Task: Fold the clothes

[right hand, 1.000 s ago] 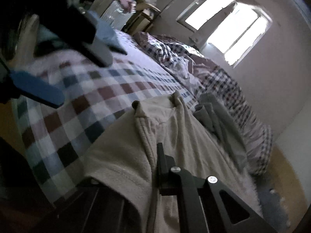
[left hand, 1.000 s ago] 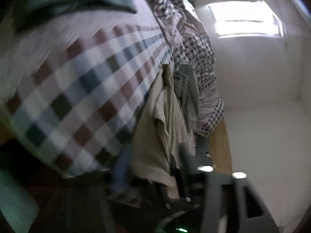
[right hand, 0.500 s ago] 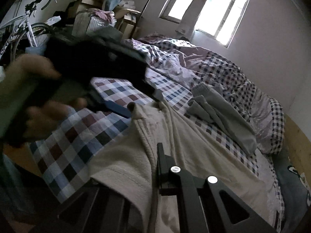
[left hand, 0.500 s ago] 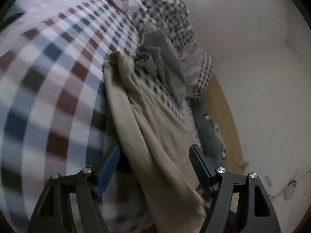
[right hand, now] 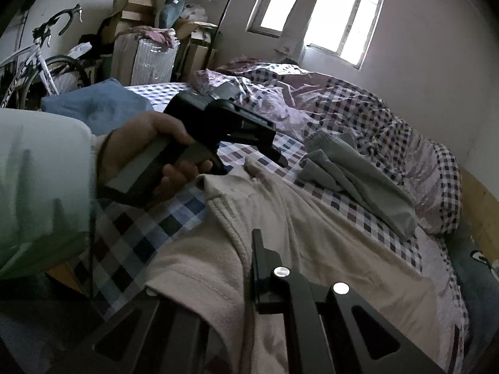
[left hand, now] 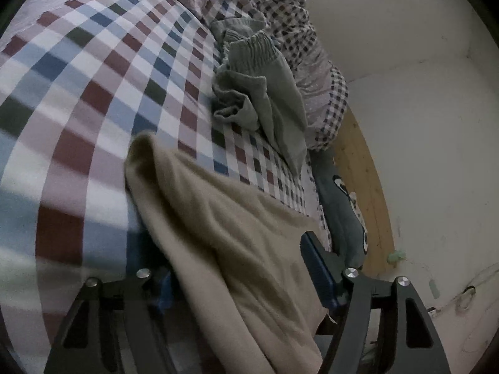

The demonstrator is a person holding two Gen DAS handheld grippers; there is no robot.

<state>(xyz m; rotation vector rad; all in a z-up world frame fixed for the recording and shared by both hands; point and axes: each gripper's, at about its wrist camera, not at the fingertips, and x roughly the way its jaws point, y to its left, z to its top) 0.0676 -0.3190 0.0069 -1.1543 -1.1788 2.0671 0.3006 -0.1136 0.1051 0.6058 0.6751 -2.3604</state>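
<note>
**Beige garment draped between two handheld tongs over a checked bed**

A beige garment (left hand: 237, 249) lies across the near edge of a bed (left hand: 93, 99) covered in a red, blue and white checked sheet. One end of it rises in a soft fold toward the middle of the bed; the rest runs back to the near edge, toward both cameras.

In the left wrist view, the left tongs (left hand: 237, 268) straddle the cloth. Their blue-padded fingers (left hand: 318, 268) stand wide, one on each side of the beige fabric, and are drawing together. The cloth passes between them, but the pads do not press on it.

In the right wrist view, the right tongs (right hand: 249, 268) are closed on a thick hem of the same beige garment (right hand: 312, 237), which bunches over the left finger and spreads away to the right. Farther off on the left, a hand (right hand: 146, 152) in a pale sleeve holds the left tongs (right hand: 280, 159) with their tips at the garment's far fold.

A crumpled grey-green garment (left hand: 265, 93) lies farther along the bed, apart from the beige one, beside a rumpled checked quilt (right hand: 374, 115). A window (right hand: 327, 12) is on the far wall.
</note>
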